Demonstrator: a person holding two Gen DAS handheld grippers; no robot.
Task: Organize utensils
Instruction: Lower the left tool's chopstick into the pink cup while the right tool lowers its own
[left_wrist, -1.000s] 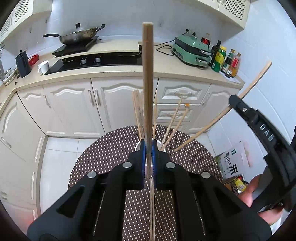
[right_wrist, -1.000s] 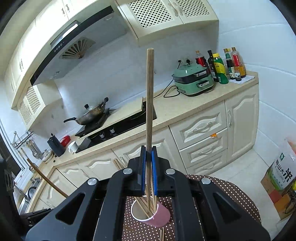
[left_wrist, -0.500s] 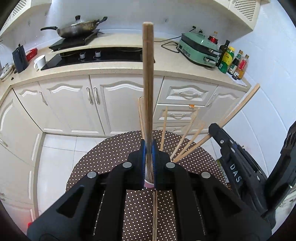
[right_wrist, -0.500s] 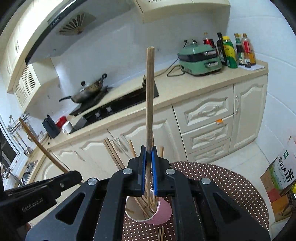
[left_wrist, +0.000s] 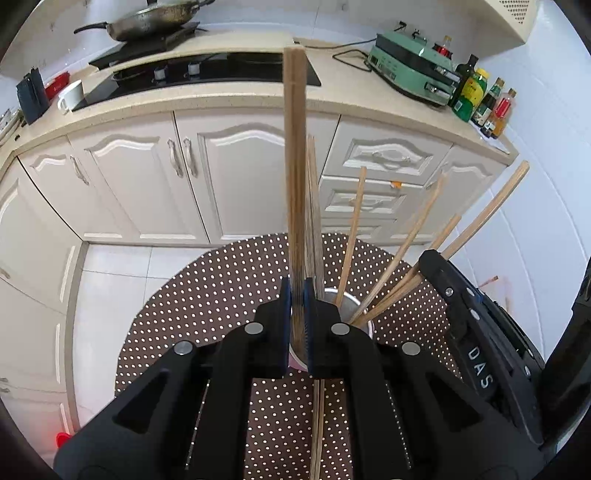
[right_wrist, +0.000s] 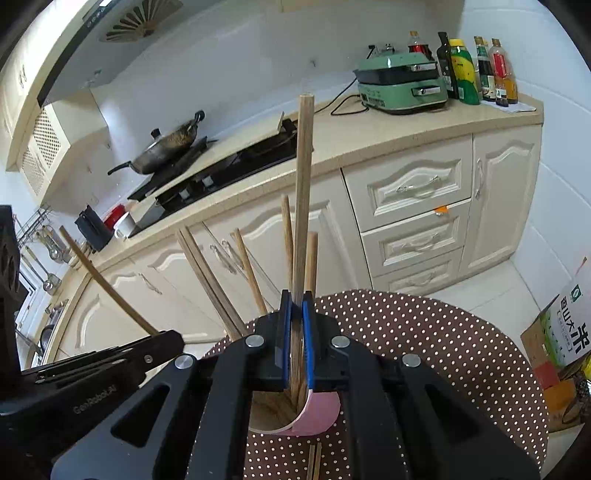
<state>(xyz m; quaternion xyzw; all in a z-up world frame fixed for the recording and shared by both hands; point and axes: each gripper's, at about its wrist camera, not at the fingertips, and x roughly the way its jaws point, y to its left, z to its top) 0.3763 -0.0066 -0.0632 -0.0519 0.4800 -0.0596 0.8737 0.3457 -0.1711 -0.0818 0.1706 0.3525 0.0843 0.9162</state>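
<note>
My left gripper (left_wrist: 297, 295) is shut on an upright wooden chopstick (left_wrist: 295, 166), directly over the pink cup (left_wrist: 347, 301) that holds several chopsticks leaning right. My right gripper (right_wrist: 294, 301) is shut on another wooden chopstick (right_wrist: 303, 192), its lower end inside the pink cup (right_wrist: 317, 413). Several chopsticks (right_wrist: 207, 266) stand in that cup. The right gripper's body shows in the left wrist view (left_wrist: 476, 332), and the left gripper's body in the right wrist view (right_wrist: 92, 365). A loose pair of chopsticks (left_wrist: 317, 424) lies on the table under my left gripper.
The cup stands on a round table with a brown dotted cloth (left_wrist: 221, 295). Behind it runs a kitchen counter (left_wrist: 221, 96) with a hob, a wok, a green appliance (left_wrist: 410, 70) and bottles. A rice box (right_wrist: 565, 332) stands on the floor at right.
Both grippers have come lower and closer to the cup with their chopsticks. The right gripper's chopstick now reaches into the cup.
</note>
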